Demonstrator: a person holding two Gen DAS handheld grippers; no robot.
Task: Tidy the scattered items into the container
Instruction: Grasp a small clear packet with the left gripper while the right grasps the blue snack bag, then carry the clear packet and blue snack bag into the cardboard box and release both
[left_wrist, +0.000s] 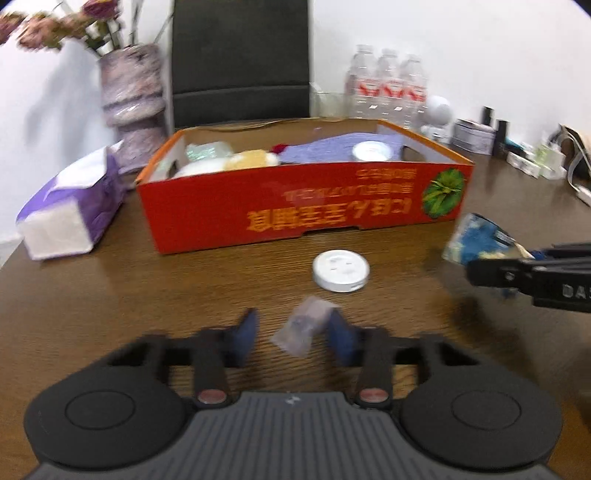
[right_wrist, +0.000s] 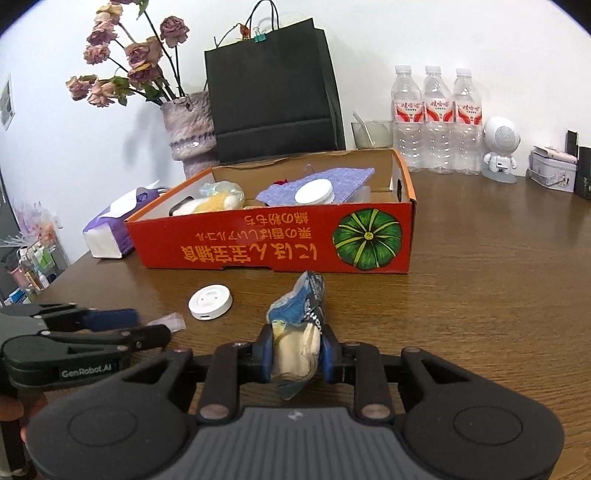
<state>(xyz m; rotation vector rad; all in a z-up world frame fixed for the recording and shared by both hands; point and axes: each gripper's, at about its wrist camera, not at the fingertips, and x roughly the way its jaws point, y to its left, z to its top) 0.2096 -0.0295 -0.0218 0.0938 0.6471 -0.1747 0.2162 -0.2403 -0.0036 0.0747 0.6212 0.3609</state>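
A red cardboard box stands mid-table, holding a purple cloth, a white round tin and soft items. My right gripper is shut on a blue snack bag, held above the table in front of the box; from the left wrist view the bag and that gripper appear at the right edge. My left gripper stands low over the table, jaws apart, with a small clear packet between them against the right finger. A white round disc lies just beyond.
A purple tissue pack lies left of the box, with a vase of dried flowers and a black paper bag behind it. Water bottles, a small white robot figure and tins line the back right. Bare wood shows right of the box.
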